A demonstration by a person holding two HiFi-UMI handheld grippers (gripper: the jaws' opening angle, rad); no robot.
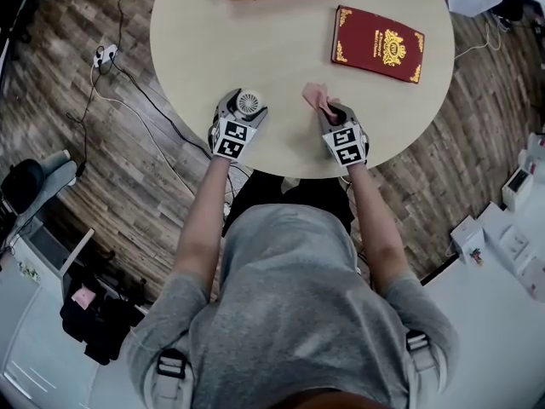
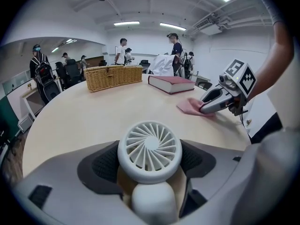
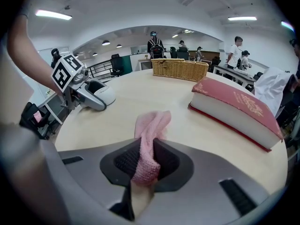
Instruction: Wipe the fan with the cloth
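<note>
My left gripper (image 1: 247,109) is clamped on the fan (image 2: 150,150), one dark pad pressed to each side of its head. The fan is small and white: a round ring grille with thin curved vanes fanning out from a plain hub, on a smooth rounded body below. It sits well left of the book (image 1: 378,43) and nearer to me, facing across the table (image 1: 255,41). I cannot tell whether its base touches the tabletop. My right gripper (image 3: 146,161) is closed on the cloth (image 3: 152,125), a pink, knit-textured piece bunched into a fold, with its loose end flopping forward onto the table. The cloth lies between the fan and the book, on the book's near side.
</note>
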